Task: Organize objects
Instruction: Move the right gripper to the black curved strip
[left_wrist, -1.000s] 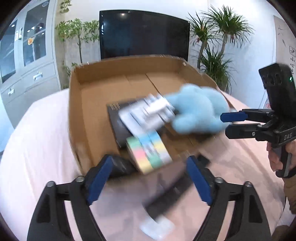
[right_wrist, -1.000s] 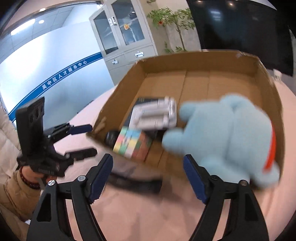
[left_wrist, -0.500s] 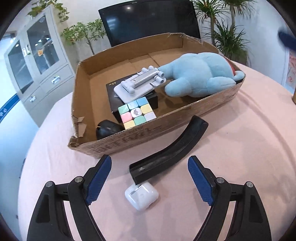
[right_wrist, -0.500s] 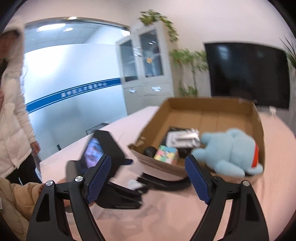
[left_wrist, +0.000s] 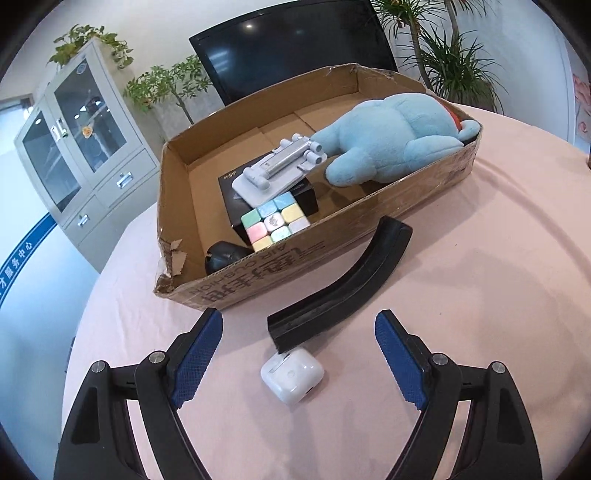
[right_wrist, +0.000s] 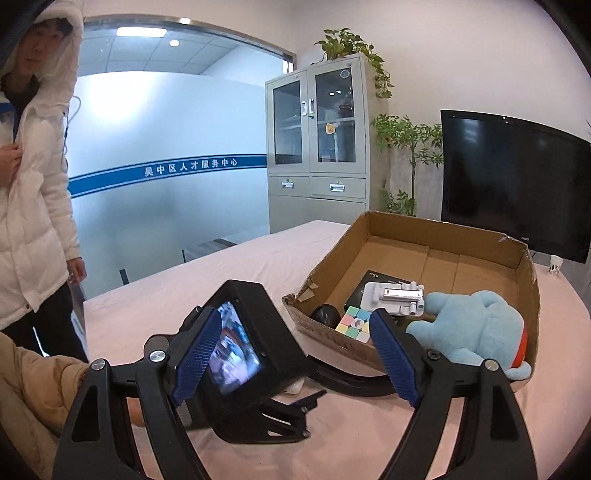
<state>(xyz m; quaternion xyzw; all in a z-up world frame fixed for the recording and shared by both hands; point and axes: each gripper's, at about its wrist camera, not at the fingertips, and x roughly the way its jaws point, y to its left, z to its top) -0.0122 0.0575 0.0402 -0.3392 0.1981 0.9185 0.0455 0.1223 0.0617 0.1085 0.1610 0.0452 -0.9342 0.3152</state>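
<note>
My left gripper (left_wrist: 298, 317) is open and hangs low over the pink table. A white earbud case (left_wrist: 292, 374) lies between its fingers, touching neither. The end of a black curved bar (left_wrist: 343, 288) rests just beyond the case, against the cardboard box (left_wrist: 258, 280). The box holds a blue plush (left_wrist: 391, 144), a pastel cube (left_wrist: 275, 223), a grey phone stand (left_wrist: 280, 166), a black carton (left_wrist: 232, 192) and a black mouse (left_wrist: 223, 254). My right gripper (right_wrist: 297, 321) is open and empty, back from the box (right_wrist: 528, 295). The left gripper's black housing (right_wrist: 251, 350) fills the space in front of it.
A person in a white coat (right_wrist: 33, 184) stands at the table's left edge. A tan sleeve (right_wrist: 29, 387) holds the left gripper. Behind the table are a grey cabinet (right_wrist: 317, 147), a dark screen (right_wrist: 517, 184) and potted plants (left_wrist: 443, 55).
The left gripper pulled back from the box and tilted down, bringing the bar and earbud case between its fingers. The right gripper drew away from the plush, rose and swung left.
</note>
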